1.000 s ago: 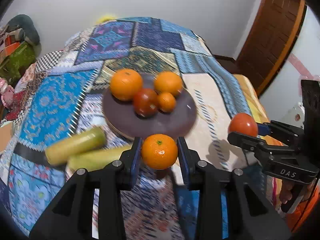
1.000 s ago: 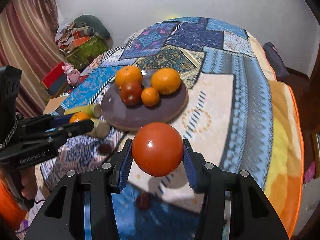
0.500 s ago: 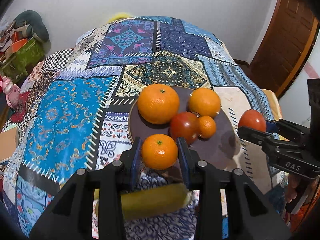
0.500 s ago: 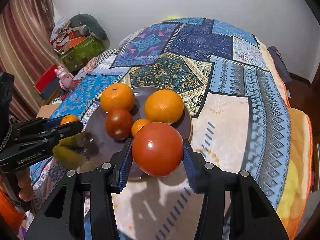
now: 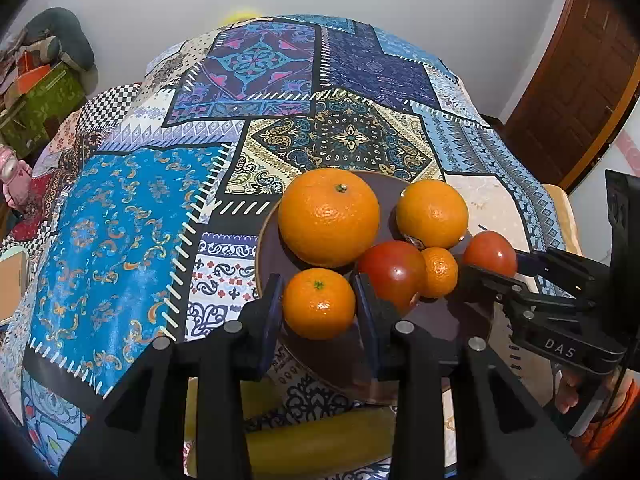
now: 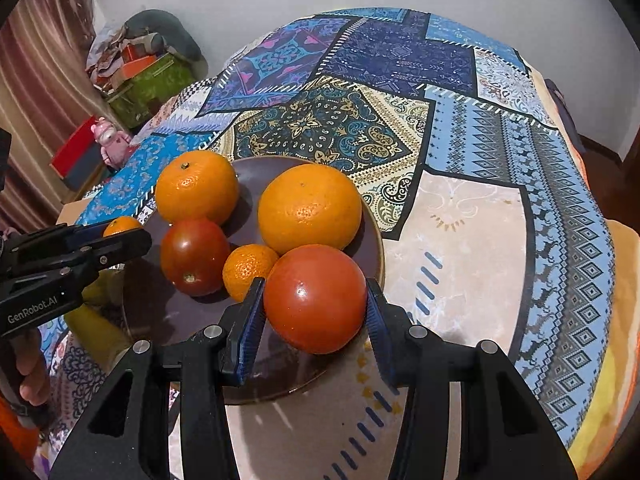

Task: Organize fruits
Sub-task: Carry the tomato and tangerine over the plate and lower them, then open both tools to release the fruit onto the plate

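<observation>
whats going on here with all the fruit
A person holds a gripper in each hand over a dark plate on a patchwork cloth. The left gripper has its jaws shut on a small orange; the right gripper is shut on a tomato. Two big oranges, a small one and another tomato already sit on the plate.

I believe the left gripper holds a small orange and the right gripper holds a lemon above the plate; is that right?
Not quite: the right gripper is shut on a red tomato, not a lemon, as the right wrist view shows. The left gripper does hold a small orange above the plate.
</observation>
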Motion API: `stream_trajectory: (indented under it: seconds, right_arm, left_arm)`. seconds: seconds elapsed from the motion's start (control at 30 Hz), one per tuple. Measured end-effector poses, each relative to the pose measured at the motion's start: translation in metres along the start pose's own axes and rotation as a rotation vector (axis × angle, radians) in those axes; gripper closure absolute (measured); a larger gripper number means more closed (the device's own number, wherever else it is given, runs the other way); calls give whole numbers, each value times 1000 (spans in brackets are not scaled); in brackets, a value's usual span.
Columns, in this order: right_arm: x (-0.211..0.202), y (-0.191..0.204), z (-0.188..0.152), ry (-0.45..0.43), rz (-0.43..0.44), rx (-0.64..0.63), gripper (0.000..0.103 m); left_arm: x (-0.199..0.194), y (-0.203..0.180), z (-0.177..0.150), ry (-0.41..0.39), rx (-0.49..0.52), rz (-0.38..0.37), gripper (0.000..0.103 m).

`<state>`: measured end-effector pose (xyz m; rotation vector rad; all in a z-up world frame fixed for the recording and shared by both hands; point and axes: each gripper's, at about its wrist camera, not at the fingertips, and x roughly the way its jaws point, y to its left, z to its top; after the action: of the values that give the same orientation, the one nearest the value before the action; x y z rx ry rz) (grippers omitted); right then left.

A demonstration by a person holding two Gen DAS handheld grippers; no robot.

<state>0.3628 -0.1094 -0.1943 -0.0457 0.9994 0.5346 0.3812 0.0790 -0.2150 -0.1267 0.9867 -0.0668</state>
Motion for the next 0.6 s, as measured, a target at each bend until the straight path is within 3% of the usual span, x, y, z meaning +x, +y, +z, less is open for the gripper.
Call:
stream_trajectory:
  seconds: [0.43,0.6]
  right_arm:
    - [-19,8,1,-33,-4,-30,57]
    - [-41,12,-6,-69,4,-37,57]
  left_arm:
    - [-23,1,-4,-24,14,-5,66]
    - [-47,4,-19,-40,33,-1,58]
